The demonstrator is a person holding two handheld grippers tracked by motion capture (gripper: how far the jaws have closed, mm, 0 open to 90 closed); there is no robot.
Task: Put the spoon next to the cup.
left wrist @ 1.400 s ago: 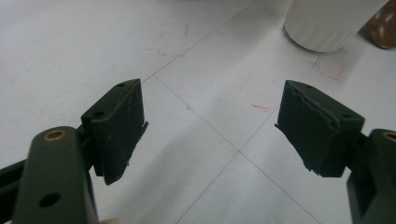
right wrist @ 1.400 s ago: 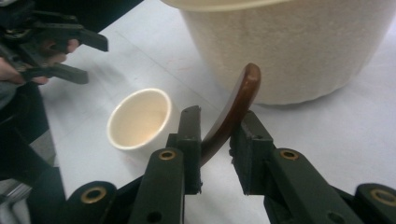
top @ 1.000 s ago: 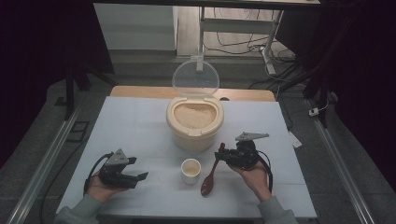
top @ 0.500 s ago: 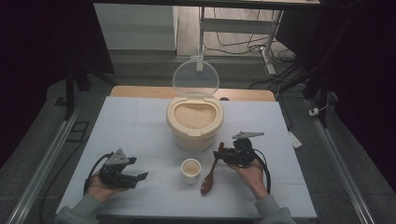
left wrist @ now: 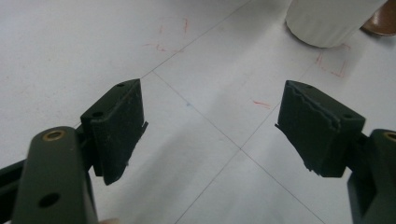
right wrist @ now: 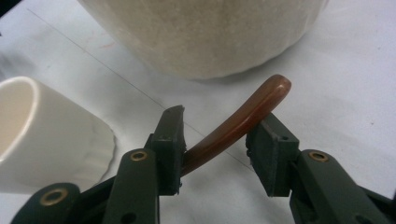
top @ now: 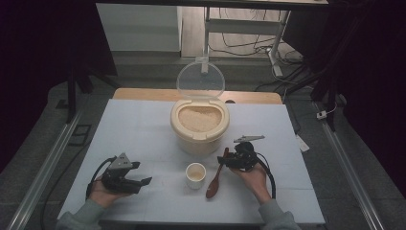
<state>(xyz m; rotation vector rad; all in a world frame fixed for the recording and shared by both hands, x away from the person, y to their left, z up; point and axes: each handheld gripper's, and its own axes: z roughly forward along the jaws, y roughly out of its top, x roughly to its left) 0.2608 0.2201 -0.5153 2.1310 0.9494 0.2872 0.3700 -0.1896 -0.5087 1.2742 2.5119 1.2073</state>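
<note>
1. The right tool (top: 229,160) has just been opening its jaws. The brown spoon's handle (right wrist: 243,122) lies between them, with a gap showing at the far jaw, so the grip is released.
2. In the high view the spoon (top: 216,178) lies on the worktop (top: 143,129), handle toward the rice container and bowl end toward the person, just right of the small white cup (top: 195,174).
3. The person's right hand (top: 251,177) holds that tool low over the worktop, near the base of the cream rice container (top: 199,125), whose clear lid (top: 200,80) stands upright.
4. The left tool (top: 136,173) rests at the left, well apart from the cup, its jaws spread wide over bare worktop and gripping nothing.
</note>
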